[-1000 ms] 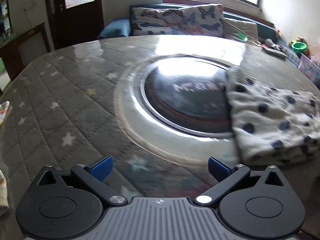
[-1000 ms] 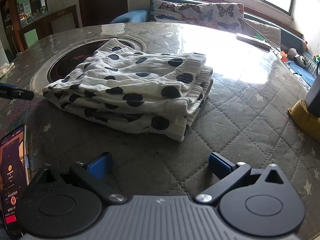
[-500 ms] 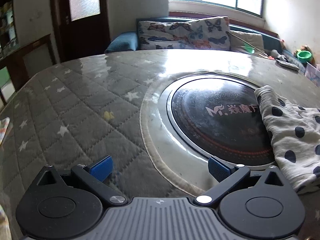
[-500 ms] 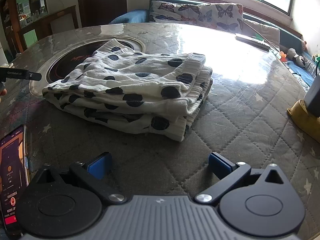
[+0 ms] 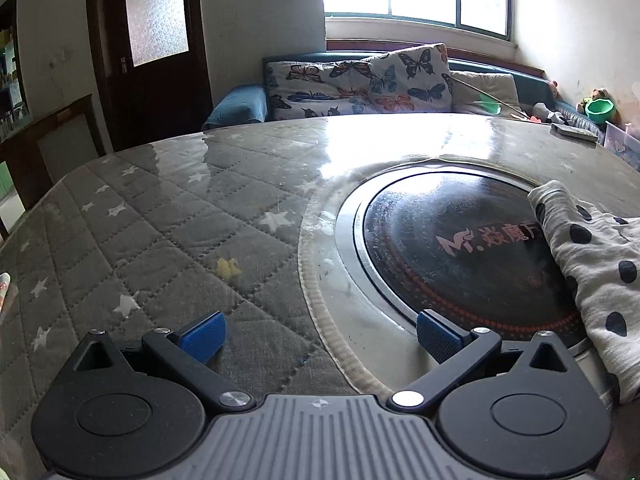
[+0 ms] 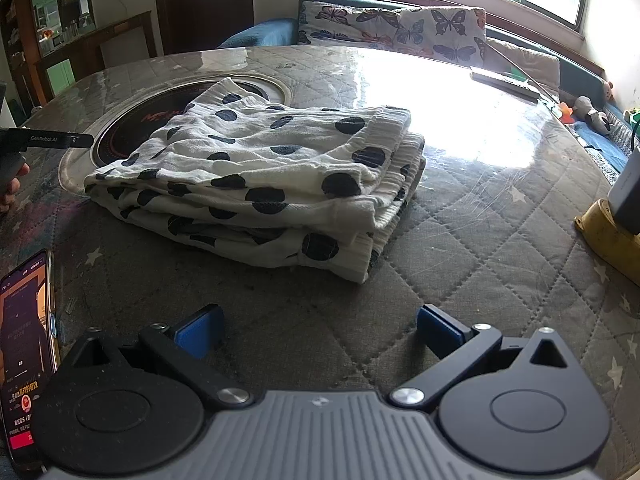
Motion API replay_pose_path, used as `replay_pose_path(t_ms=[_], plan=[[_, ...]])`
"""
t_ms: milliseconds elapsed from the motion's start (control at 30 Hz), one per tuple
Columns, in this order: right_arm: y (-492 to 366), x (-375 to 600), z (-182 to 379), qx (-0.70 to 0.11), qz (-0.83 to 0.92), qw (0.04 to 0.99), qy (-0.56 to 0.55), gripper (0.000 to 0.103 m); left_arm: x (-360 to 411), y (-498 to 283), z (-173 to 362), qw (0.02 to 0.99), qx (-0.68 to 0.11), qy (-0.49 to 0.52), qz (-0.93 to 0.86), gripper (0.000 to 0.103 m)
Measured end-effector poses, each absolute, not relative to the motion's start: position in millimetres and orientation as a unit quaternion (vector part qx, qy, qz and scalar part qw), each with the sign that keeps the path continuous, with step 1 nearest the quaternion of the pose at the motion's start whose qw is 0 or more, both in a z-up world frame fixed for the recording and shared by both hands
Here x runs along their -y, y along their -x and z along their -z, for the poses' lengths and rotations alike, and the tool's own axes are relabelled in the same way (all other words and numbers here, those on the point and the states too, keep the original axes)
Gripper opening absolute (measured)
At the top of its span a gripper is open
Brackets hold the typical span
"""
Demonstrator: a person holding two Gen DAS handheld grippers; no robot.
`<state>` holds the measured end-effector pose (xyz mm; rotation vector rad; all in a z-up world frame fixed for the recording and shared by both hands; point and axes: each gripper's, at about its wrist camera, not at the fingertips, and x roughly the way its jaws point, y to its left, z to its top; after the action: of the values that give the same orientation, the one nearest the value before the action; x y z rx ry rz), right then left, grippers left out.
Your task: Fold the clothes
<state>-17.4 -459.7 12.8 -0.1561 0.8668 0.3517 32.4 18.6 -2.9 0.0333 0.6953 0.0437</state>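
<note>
- Quilted star-print table (image 6: 480, 264) under clear film, sofa and window beyond.
- Polka-dot garment (image 6: 260, 184) folded into a layered stack, far edge lapping the round cooktop (image 5: 460, 256).
- Left gripper (image 5: 320, 336) lifted and tilted up over the last second, now left of the cooktop, blue fingers spread, empty.
- Right gripper (image 6: 320, 332) unmoved, near side of the stack, fingers spread, clear of cloth.
- Reads as fold finished, both tools released.

- Soft woven cloth, white with dark dots: folded garment (image 6: 260, 176).
- Quilted grey fabric under glossy clear film: table cover (image 5: 168, 240).
- Glossy black glass, metal rim: cooktop (image 5: 452, 248).
- Matt black plastic: gripper housing (image 6: 320, 420).
</note>
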Motion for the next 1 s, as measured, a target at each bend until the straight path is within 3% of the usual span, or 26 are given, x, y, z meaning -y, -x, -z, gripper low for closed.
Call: replay_pose_path(t_ms=[1000], plan=[[19.1, 460.0, -12.0, -0.412, -0.169, 0.892, 0.074, 0.103, -18.7, -31.4, 4.0, 0.940, -0.339, -0.015, -0.022, 0.103]])
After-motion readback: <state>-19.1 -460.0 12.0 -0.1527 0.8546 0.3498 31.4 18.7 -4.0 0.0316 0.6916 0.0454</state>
